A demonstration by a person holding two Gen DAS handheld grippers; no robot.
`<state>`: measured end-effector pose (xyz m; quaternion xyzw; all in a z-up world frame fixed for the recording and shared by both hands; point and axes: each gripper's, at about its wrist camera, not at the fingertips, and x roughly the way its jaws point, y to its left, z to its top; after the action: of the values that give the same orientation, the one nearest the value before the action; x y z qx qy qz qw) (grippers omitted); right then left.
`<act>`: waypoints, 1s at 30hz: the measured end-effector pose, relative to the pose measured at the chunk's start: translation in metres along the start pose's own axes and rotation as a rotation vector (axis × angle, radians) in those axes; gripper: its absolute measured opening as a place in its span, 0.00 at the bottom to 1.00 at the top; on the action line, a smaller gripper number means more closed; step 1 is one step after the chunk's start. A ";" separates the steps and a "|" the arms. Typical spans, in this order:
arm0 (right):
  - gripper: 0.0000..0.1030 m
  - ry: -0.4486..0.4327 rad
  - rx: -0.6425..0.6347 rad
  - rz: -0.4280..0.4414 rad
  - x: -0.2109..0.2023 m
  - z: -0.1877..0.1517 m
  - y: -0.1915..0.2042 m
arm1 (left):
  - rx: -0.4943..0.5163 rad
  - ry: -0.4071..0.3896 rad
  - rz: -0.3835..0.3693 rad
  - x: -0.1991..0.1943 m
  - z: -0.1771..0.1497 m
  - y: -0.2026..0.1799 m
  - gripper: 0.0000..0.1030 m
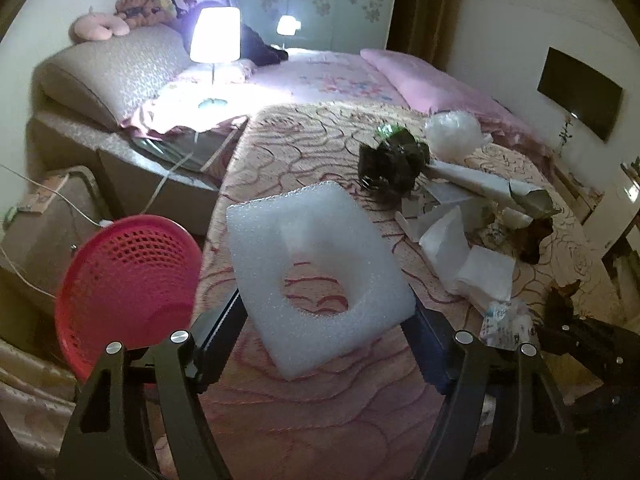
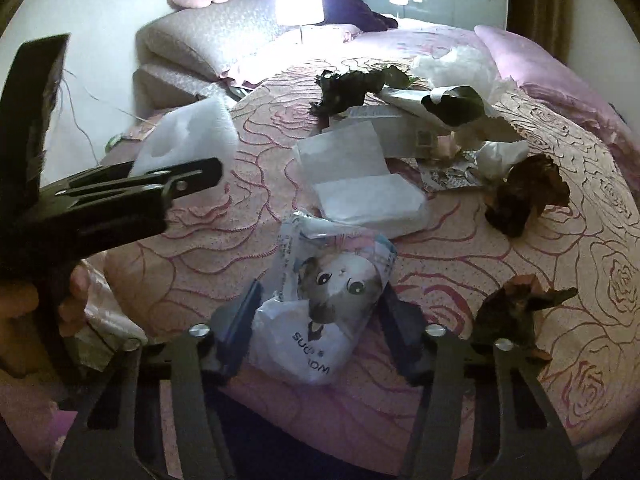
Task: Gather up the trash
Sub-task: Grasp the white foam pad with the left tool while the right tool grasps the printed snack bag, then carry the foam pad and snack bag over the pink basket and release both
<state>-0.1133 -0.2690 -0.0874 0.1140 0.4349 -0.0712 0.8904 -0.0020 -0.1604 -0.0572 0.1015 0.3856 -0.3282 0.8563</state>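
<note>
1. The left tongs [image 1: 320,316] are clamped on a white foam sheet [image 1: 316,264] with a round hole in it, held up off the bed [image 1: 304,136]. The red basket [image 1: 120,280], presumably the bin for the trash, stands just to the left, off the bed's edge.
2. The foam is light and gripped only by its lower corners, one finger on each side. In my judgement a quick swing toward the basket could let it twist or slip out and drop to the floor.
3. The right tongs [image 2: 320,328] sit spread apart around a white plastic bag printed with a cat face [image 2: 332,292], which lies on the bed. I cannot tell whether the fingers touch it.
4. If they close, the slick, slack film could bunch or slide out, so a grip on the thicker crumpled part looks safer.
5. The left tool reaches forward at a low angle, seen from the right wrist as a dark body [image 2: 120,196] held by a hand at lower left.
6. Other trash lies further up the bed: folded white paper [image 2: 360,184], dark crumpled wrappers [image 2: 524,196] and a rolled paper cone [image 1: 492,188].
</note>
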 end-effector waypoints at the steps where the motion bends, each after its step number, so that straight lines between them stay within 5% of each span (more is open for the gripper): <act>1: 0.51 0.000 0.000 0.007 -0.001 0.000 0.000 | 0.001 -0.004 0.004 -0.003 0.000 0.002 0.70; 9: 0.49 -0.022 -0.061 0.086 -0.016 0.005 0.022 | -0.010 -0.031 0.074 -0.034 -0.003 0.032 0.70; 17: 0.49 -0.063 -0.137 0.113 -0.014 0.042 0.058 | -0.104 -0.068 0.226 -0.054 -0.003 0.089 0.70; 30: 0.49 -0.045 -0.218 0.166 0.059 0.117 0.115 | -0.229 -0.063 0.357 -0.041 -0.017 0.154 0.70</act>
<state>0.0371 -0.1904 -0.0478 0.0505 0.4089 0.0481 0.9099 0.0671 -0.0155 -0.0513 0.0599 0.3693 -0.1285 0.9184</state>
